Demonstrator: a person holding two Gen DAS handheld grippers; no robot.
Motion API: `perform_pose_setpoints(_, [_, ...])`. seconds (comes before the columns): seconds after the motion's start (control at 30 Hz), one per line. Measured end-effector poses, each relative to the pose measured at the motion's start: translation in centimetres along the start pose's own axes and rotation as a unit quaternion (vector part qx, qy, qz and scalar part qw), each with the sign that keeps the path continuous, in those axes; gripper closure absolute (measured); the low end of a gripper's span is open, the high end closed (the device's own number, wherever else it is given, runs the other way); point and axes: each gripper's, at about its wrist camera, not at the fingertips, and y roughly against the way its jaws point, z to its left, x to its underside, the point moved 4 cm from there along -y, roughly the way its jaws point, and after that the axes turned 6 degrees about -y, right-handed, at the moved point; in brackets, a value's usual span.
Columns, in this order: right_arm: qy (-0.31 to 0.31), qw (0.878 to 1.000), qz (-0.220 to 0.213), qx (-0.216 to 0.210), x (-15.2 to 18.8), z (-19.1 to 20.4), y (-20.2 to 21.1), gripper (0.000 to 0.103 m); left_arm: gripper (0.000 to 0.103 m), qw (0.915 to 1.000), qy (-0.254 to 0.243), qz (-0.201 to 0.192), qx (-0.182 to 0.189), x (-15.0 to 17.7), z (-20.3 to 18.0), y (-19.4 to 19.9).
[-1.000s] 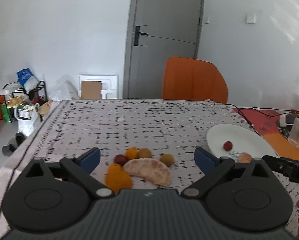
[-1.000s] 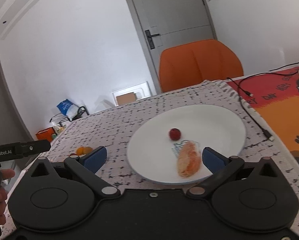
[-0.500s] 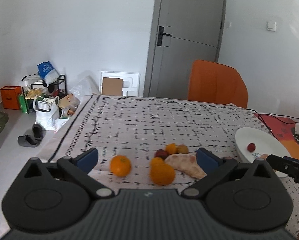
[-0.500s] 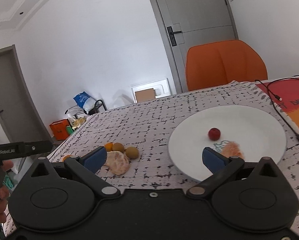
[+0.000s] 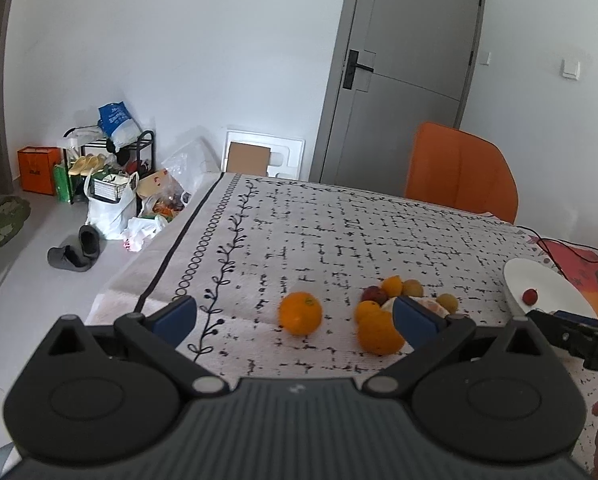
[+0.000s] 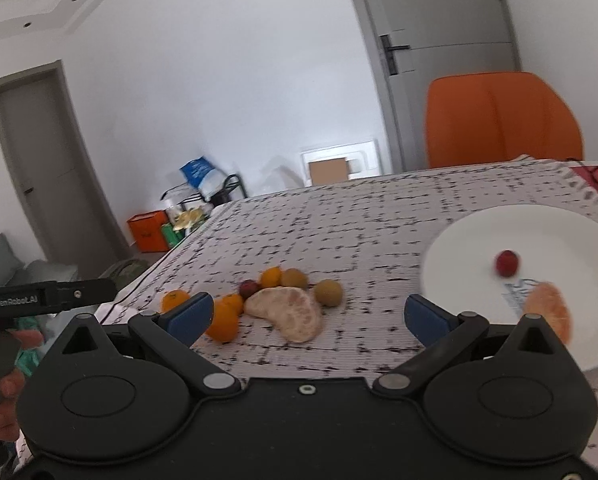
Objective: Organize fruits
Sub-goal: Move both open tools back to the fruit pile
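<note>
A cluster of fruit lies on the patterned tablecloth: a peeled half orange (image 6: 289, 312), small oranges (image 6: 223, 318), a dark red plum (image 6: 249, 288) and brownish round fruits (image 6: 328, 292). One orange (image 5: 300, 313) sits apart to the left of the cluster. A white plate (image 6: 475, 240) on the right holds a red fruit (image 6: 507, 263) and a peeled orange piece (image 6: 549, 312). My left gripper (image 5: 295, 316) is open and empty, with the lone orange between its fingers' line. My right gripper (image 6: 307, 314) is open and empty in front of the peeled half orange.
An orange chair (image 5: 459, 172) stands at the table's far side. A red mat with black cables (image 5: 571, 250) lies beyond the plate. The table's left edge (image 5: 171, 248) drops to a floor with bags and shoes.
Both grippers have swung left. The right gripper's view has moved from the plate to the fruit cluster. The left gripper's view now centres on the lone orange.
</note>
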Motion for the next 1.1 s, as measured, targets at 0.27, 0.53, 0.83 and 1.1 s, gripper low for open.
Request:
perform_pose_setpoints(0.27, [0.021, 0.999, 0.027, -0.025, 0.3, 2.2, -2.6, 0.001, 0.000, 0.9999, 0.016, 0.006, -0.002, 0.9, 1.5, -0.7])
perform_pose_setpoints(0.53, [0.027, 0.997, 0.053, -0.043, 0.8, 3.9, -5.0, 0.009, 0.001, 0.9996, 0.027, 0.011, -0.006, 1.5, 2.8, -1.5])
perform_pose_setpoints(0.83, [0.040, 0.994, 0.080, -0.055, 1.5, 5.8, -7.7, 0.027, 0.002, 0.9992, 0.036, 0.018, -0.009, 1.9, 3.9, -2.5])
perform_pose_setpoints(1.1, [0.044, 0.992, 0.101, -0.052, 2.0, 6.2, -9.4, 0.055, 0.006, 0.9990, 0.042, 0.017, -0.001, 2.0, 4.2, -2.7])
